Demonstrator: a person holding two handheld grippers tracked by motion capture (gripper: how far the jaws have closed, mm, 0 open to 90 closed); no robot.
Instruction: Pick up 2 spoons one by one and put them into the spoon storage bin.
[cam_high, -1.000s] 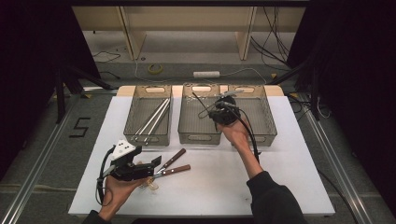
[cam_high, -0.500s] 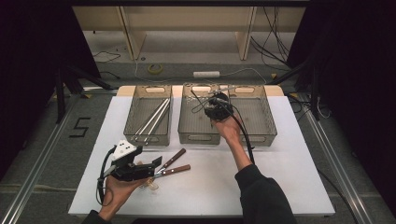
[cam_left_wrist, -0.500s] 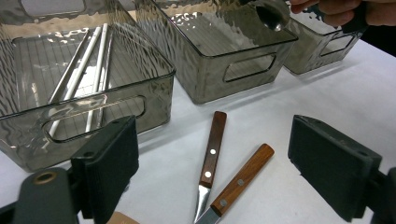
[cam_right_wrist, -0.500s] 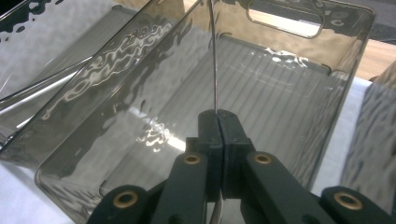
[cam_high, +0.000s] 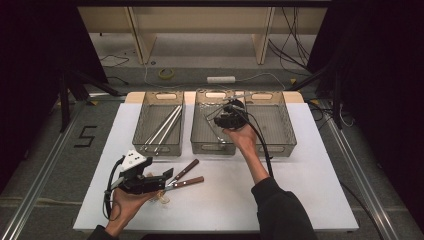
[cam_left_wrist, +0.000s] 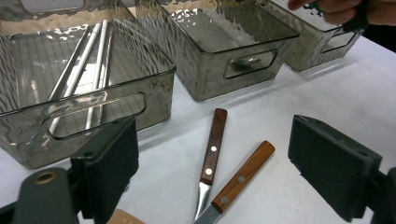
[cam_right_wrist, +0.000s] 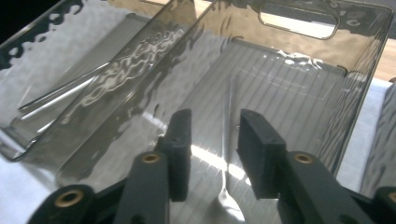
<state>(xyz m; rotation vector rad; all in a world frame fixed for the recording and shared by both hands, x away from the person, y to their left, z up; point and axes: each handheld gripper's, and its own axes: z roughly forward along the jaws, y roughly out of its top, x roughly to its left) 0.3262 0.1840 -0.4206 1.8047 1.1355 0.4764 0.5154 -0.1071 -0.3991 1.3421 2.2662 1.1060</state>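
Looking from the high view, I see my right gripper (cam_high: 229, 116) over the middle bin (cam_high: 201, 139), and my left gripper (cam_high: 150, 181) low beside two wooden-handled knives (cam_high: 186, 175) on the white table (cam_high: 300, 200). I judge the spoon may slip out if the right jaws do not hold it well.

From the left gripper view, the left jaws stand wide apart, and both knives (cam_left_wrist: 219, 172) lie between them, not touched.

From the right gripper view, a thin metal spoon (cam_right_wrist: 227, 158) stands between the right jaws. They are slightly apart, and I cannot tell if they grip it.
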